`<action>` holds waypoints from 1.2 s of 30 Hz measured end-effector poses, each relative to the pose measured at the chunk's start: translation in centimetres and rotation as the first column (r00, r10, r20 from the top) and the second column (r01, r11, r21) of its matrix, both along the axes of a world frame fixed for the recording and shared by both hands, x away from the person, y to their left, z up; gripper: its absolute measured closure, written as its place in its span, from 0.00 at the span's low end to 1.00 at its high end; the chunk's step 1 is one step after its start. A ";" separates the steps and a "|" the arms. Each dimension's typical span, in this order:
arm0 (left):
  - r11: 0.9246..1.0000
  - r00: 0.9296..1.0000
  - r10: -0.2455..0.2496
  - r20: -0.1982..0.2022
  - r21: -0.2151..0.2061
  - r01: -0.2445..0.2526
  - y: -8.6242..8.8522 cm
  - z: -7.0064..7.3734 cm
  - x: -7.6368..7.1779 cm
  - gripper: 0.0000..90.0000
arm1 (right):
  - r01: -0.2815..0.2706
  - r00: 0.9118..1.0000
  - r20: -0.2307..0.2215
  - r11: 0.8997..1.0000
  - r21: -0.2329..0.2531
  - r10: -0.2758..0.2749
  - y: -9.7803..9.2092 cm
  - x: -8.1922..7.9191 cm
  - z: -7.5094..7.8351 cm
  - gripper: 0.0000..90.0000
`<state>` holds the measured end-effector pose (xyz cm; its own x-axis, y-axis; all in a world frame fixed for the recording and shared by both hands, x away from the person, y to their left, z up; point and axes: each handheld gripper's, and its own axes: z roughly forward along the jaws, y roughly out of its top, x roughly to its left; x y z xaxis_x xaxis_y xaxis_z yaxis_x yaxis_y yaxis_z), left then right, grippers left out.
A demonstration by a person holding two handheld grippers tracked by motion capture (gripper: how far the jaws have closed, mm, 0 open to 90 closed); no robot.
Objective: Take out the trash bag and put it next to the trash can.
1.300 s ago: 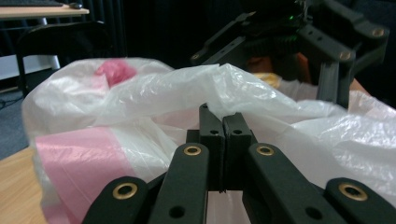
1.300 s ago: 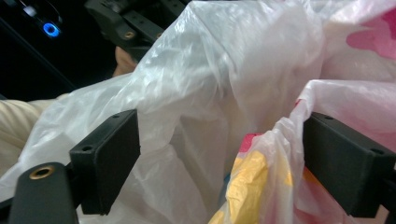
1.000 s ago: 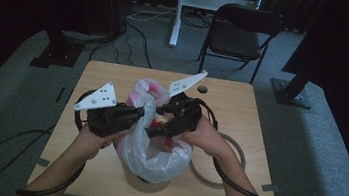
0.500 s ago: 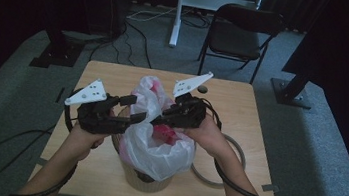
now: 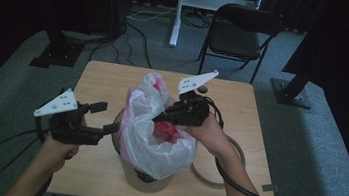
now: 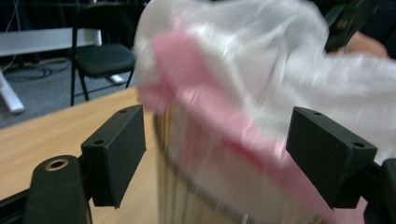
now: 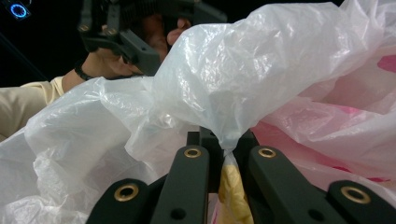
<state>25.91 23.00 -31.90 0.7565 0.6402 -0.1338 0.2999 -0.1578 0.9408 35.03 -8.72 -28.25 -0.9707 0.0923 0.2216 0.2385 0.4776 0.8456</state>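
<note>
Your right gripper (image 7: pixel 224 154) pinches the plastic bag (image 5: pixel 157 136) lining the basket (image 5: pixel 140 178). Your left gripper (image 6: pixel 215 158), beside the basket, gapes empty. Pulling harder could tear the film.

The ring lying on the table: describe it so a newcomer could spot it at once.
Start at the wooden table, then the bin lined with a plastic bag. Right of the bin, partly under the person's forearm, the ring lies flat: a thin grey hoop, the one flat thing there.
</note>
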 end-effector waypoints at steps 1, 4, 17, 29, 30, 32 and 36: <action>1.000 1.000 0.014 -0.009 0.003 -0.014 0.5 -0.3 -0.2 0.18 | 0.000 1.000 0.004 1.000 -0.005 0.000 0.0 0.0 0.1 0.99; 0.999 0.998 0.051 -0.036 -0.007 -0.051 2.1 -1.4 -0.9 0.12 | -0.002 1.000 0.012 1.000 -0.004 0.002 -0.1 -0.1 0.3 0.99; 0.979 0.980 0.146 -0.133 0.162 -0.124 4.5 -9.9 -1.3 0.00 | 0.009 0.999 0.035 1.000 0.025 -0.010 -0.8 0.0 2.4 0.99; 0.941 0.954 0.215 -0.210 0.308 -0.144 4.4 -17.0 0.2 0.00 | 0.023 0.998 0.057 0.994 0.107 -0.029 -2.9 0.4 6.4 0.99; 0.939 0.950 0.227 -0.214 0.307 -0.155 4.5 -17.2 0.4 0.00 | 0.026 0.998 0.059 0.993 0.117 -0.033 -3.1 0.5 7.0 0.99; 0.935 0.942 0.247 -0.227 0.312 -0.170 4.9 -17.7 0.7 0.00 | 0.032 0.997 0.070 0.991 0.132 -0.042 -3.5 0.6 8.3 0.99; 0.931 0.930 0.265 -0.254 0.320 -0.178 5.4 -18.8 1.1 0.00 | 0.025 0.994 0.100 0.988 0.155 -0.041 -3.9 0.6 11.2 0.99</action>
